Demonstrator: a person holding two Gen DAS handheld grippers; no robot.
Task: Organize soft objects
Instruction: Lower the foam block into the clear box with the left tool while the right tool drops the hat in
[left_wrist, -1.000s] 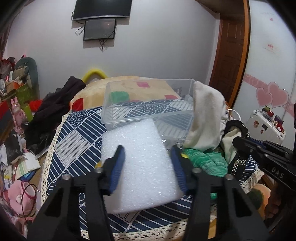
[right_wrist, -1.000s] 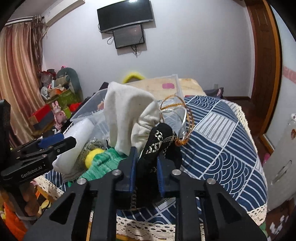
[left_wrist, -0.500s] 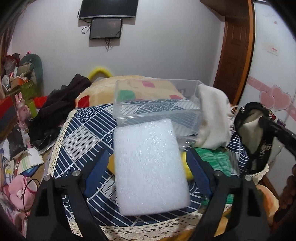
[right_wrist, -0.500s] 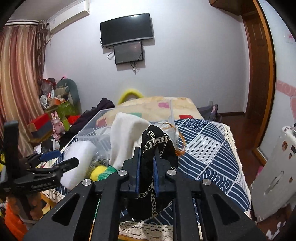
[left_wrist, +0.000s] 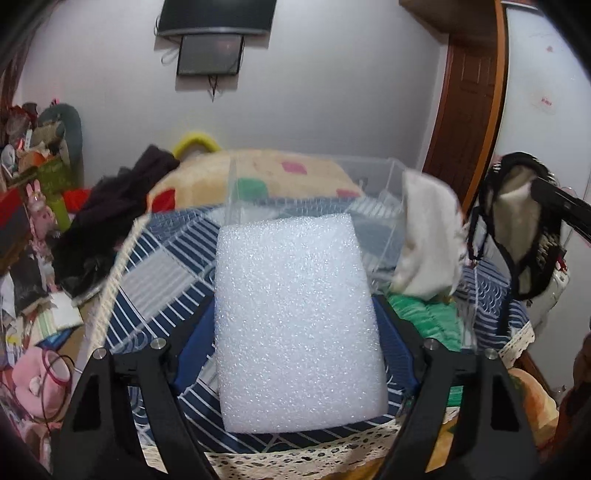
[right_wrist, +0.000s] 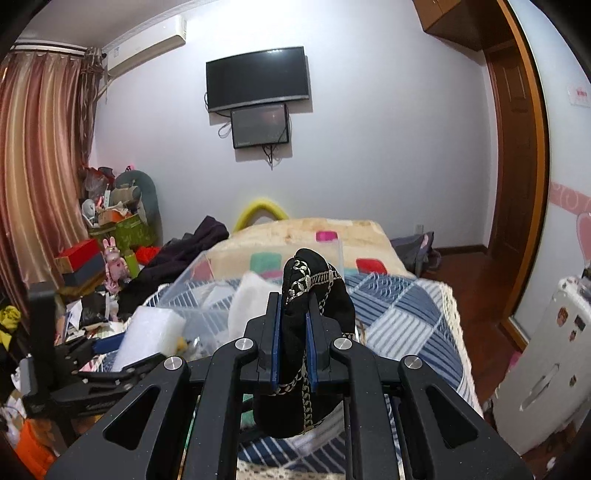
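Since a second ago your left gripper (left_wrist: 295, 328) has spread wide and slid forward around the foam block (left_wrist: 297, 317), which lies on the bedspread (left_wrist: 159, 273) in front of the clear bin (left_wrist: 314, 192). Its fingers stand at the block's sides, and I cannot tell if they touch. Close gently at mid-length, since foam dents. Lift clear of the bin's near wall, minding the white cloth (left_wrist: 428, 236) draped over its right corner.

From the right wrist, your right gripper (right_wrist: 294, 334) has risen and is clamped on the black pouch (right_wrist: 306, 343), now hanging above the bed. Open air lies ahead; carry it over the bin (right_wrist: 207, 291) and keep its chain (right_wrist: 306, 398) off the rim.
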